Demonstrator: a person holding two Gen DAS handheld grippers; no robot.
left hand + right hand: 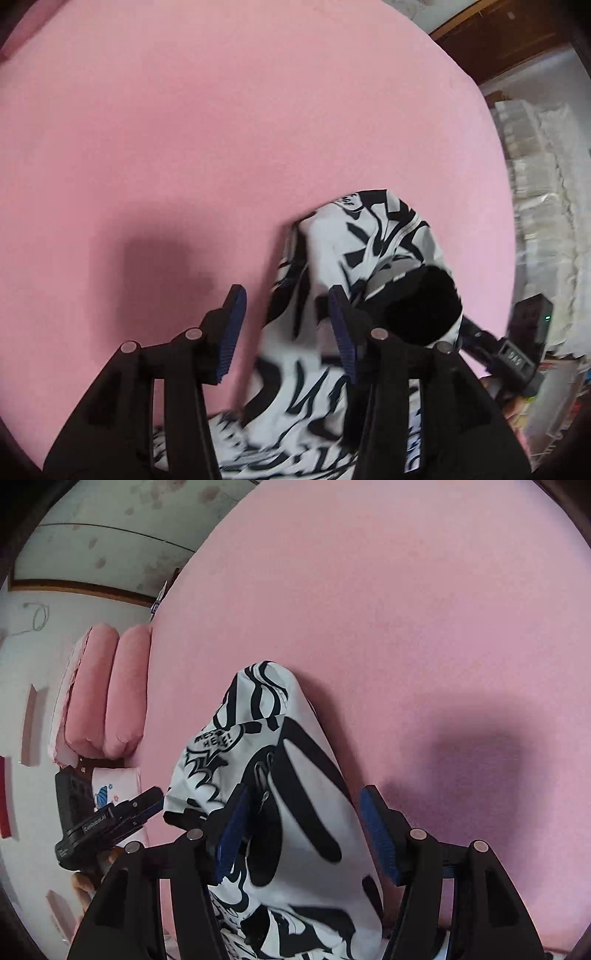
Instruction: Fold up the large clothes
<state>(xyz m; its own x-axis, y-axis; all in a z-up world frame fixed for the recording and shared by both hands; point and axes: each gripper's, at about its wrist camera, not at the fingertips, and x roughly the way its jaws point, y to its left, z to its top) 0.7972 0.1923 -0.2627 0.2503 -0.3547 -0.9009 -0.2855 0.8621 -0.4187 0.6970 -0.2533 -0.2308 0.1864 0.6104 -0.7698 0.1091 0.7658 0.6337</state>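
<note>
A white garment with bold black print (369, 240) lies bunched on the pink bed sheet (184, 129). In the left wrist view my left gripper (286, 291) hovers over its left edge. The blue pads stand apart, with cloth lying loose beneath and between them, not pinched. A black patch of the cloth (424, 306) sits just right of the right finger. In the right wrist view the garment (314, 768) rises in a hump between the spread fingers of my right gripper (304, 790), which grips nothing. Each view shows the other gripper beside the cloth: the right gripper (517, 343) and the left gripper (110, 819).
Pink sheet (406, 609) spreads wide beyond the garment. Two pink pillows (107, 694) lie at the bed's left end. Stacked pale clutter (535, 184) and dark wooden furniture (498, 33) stand past the bed's right edge. A hand (85, 882) holds the left gripper.
</note>
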